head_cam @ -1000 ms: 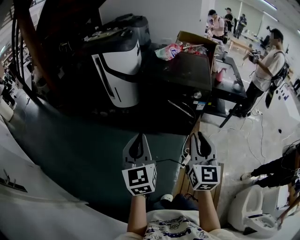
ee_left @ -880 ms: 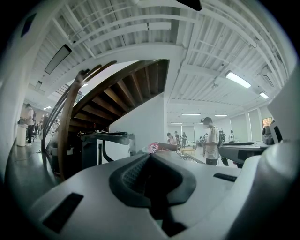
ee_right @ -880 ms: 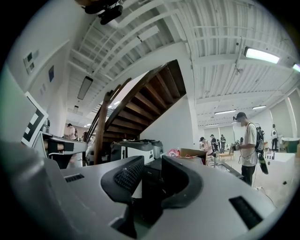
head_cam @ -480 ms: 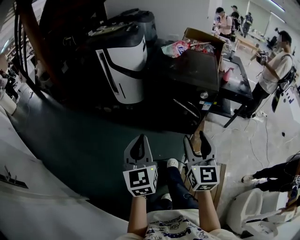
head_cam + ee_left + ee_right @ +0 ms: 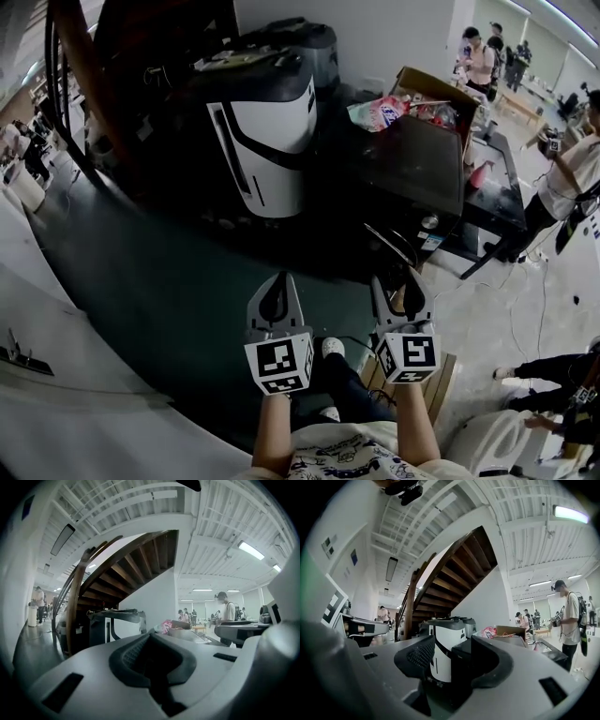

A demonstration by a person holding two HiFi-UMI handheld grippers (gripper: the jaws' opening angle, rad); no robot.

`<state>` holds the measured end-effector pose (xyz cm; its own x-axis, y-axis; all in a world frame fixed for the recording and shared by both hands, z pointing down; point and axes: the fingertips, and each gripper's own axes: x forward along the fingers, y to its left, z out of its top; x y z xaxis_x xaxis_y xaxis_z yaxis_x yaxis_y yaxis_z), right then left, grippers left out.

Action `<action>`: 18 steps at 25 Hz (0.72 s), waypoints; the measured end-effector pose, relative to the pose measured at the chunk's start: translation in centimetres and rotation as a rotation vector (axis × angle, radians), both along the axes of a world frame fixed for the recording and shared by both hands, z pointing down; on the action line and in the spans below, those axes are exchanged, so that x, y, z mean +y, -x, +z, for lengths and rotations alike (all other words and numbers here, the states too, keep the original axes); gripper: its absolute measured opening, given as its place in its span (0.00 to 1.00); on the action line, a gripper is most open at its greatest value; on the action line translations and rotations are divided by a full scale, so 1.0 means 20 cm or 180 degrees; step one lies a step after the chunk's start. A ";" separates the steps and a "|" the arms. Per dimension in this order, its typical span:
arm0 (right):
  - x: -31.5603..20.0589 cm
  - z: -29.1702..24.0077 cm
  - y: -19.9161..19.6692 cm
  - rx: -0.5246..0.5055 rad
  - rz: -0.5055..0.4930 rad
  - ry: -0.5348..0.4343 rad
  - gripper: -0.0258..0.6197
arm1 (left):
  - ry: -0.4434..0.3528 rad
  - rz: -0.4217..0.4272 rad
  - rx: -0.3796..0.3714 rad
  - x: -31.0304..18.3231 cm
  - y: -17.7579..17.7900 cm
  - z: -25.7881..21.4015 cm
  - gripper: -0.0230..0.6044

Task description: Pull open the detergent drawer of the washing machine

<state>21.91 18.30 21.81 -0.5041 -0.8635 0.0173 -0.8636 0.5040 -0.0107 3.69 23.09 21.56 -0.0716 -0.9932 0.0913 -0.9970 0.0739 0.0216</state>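
Dark green floor mat (image 5: 169, 309) carries the white-and-black machine (image 5: 267, 141). Just R of it, same mat, a black machine (image 5: 412, 159) w/ cardboard box (image 5: 436, 89) & pink packet (image 5: 380, 112) at its far edge. Pale tiled floor (image 5: 506, 309) further R.

A broad stretch of dark floor (image 5: 169, 309) is left open in the foreground, right up to the machines. Straight ahead the way is blocked by a white-and-black appliance (image 5: 272, 141). Just beside it, on the right, a black machine (image 5: 412, 169) is set. The left is closed off by a stair stringer (image 5: 70, 94). Low right, a wooden crate (image 5: 442, 375) is met.
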 end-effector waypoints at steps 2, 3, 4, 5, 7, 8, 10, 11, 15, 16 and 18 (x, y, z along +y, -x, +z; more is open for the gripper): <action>-0.14 0.00 0.03 0.0000 -0.0060 0.0007 0.42 | 0.0005 -0.0049 -0.0002 -0.12 0.03 0.00 0.06; -0.21 -0.01 0.05 0.0000 -0.0090 0.0012 0.42 | 0.0008 -0.0073 -0.0004 -0.18 0.04 -0.01 0.06; -0.28 -0.01 0.07 0.0000 -0.0121 0.0017 0.42 | 0.0011 -0.0099 -0.0002 -0.24 0.06 -0.01 0.06; -0.35 -0.01 0.09 0.0000 -0.0153 0.0019 0.42 | 0.0016 -0.0126 0.0001 -0.30 0.08 -0.01 0.06; -0.48 -0.03 0.13 -0.0011 -0.0213 0.0015 0.42 | 0.0031 -0.0184 0.0001 -0.42 0.12 -0.02 0.06; -0.55 -0.04 0.15 -0.0021 -0.0237 0.0014 0.42 | 0.0032 -0.0206 -0.0004 -0.47 0.14 -0.02 0.06; -0.66 -0.05 0.19 -0.0035 -0.0282 0.0015 0.42 | 0.0032 -0.0247 -0.0011 -0.57 0.18 -0.03 0.06; -0.71 -0.06 0.21 -0.0039 -0.0305 0.0015 0.42 | 0.0036 -0.0272 -0.0010 -0.61 0.19 -0.03 0.06; -0.90 -0.05 0.27 -0.0041 -0.0412 0.0035 0.42 | 0.0056 -0.0380 -0.0016 -0.77 0.25 -0.02 0.06; -0.93 -0.04 0.29 -0.0041 -0.0444 0.0042 0.42 | 0.0059 -0.0406 -0.0020 -0.80 0.27 -0.02 0.06; -1.01 -0.03 0.33 -0.0050 -0.0505 0.0055 0.42 | 0.0070 -0.0464 -0.0023 -0.85 0.30 0.00 0.06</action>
<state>15.31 -1.90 21.28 -0.6345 -0.7726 0.0226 -0.7728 0.6338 -0.0334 -2.24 6.06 21.61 -0.2156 -0.9700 0.1120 -0.9758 0.2182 0.0113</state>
